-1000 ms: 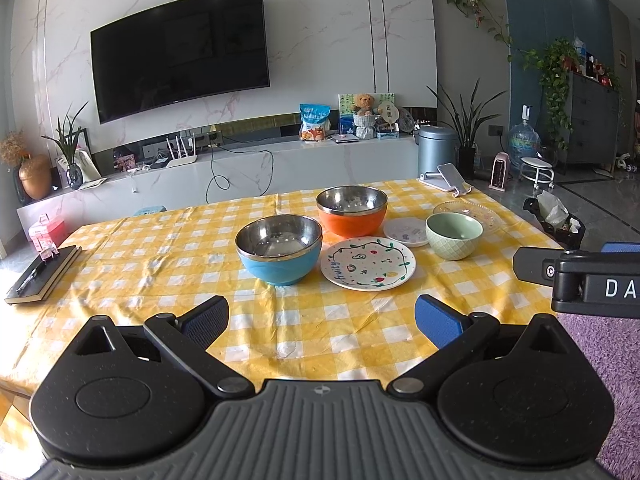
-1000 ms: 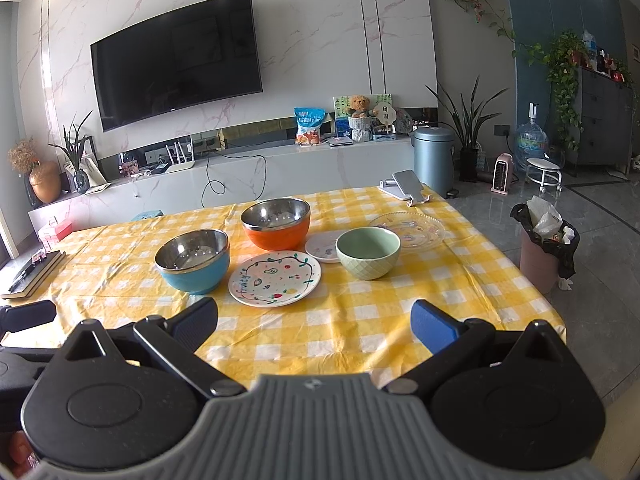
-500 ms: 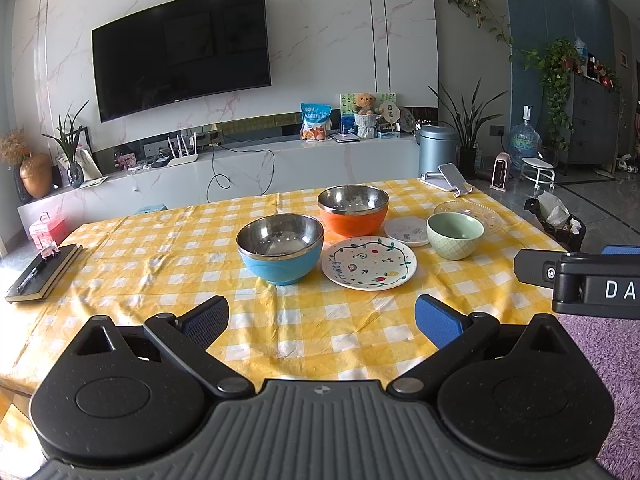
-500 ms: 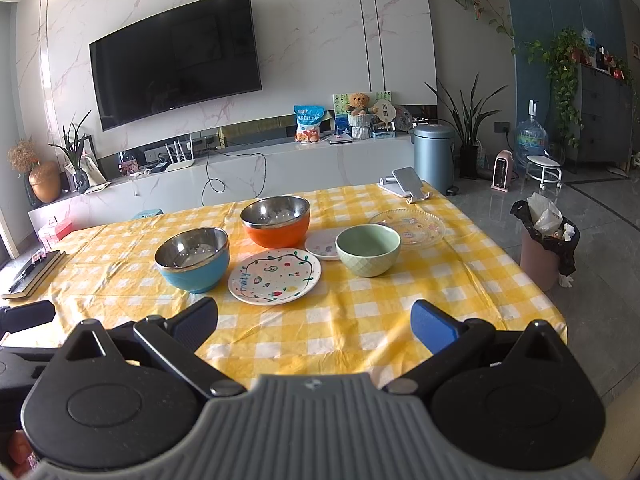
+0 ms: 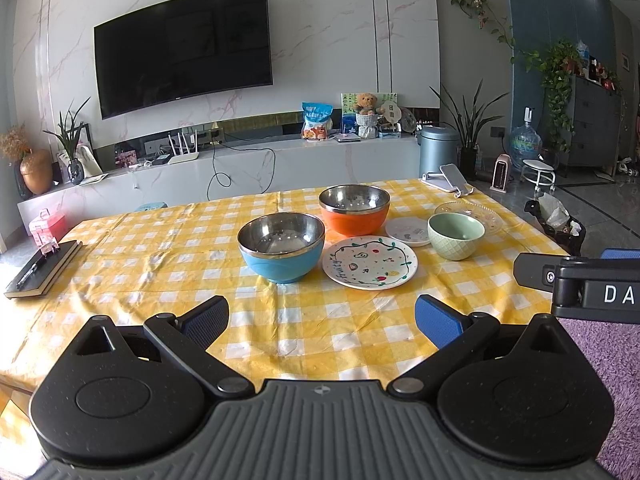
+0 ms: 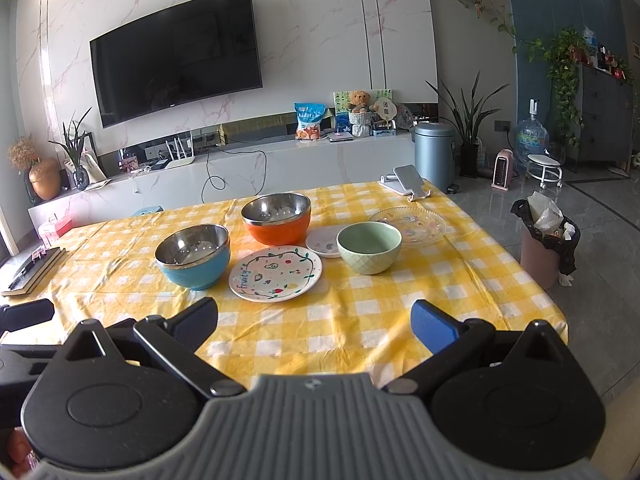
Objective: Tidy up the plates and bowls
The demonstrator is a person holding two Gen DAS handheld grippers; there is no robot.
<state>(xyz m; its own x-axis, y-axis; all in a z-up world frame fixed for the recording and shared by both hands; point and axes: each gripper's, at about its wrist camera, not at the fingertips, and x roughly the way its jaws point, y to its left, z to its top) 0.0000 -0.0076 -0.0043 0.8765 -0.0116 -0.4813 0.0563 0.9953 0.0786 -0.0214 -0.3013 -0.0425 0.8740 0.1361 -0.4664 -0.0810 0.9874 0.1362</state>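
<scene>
On the yellow checked tablecloth (image 5: pixel 160 272) stand a blue steel-lined bowl (image 5: pixel 281 247), an orange steel-lined bowl (image 5: pixel 354 209) behind it, and a green ceramic bowl (image 5: pixel 455 236) to the right. A painted white plate (image 5: pixel 370 263) lies in front, a small white saucer (image 5: pixel 409 231) and a clear glass plate (image 6: pixel 408 225) further back. My left gripper (image 5: pixel 322 317) hangs open over the table's near edge, short of the blue bowl. My right gripper (image 6: pixel 314 322) is open too, near the front edge, in line with the painted plate (image 6: pixel 276 274). Neither holds anything.
A black notebook with a pen (image 5: pixel 42 268) lies at the table's left edge. A phone on a stand (image 5: pixel 450 178) sits at the far right corner. A bin with a black bag (image 6: pixel 546 240) stands on the floor right of the table. The TV console runs behind.
Both views have barely shifted; the dishes sit where they were and both grippers stay open.
</scene>
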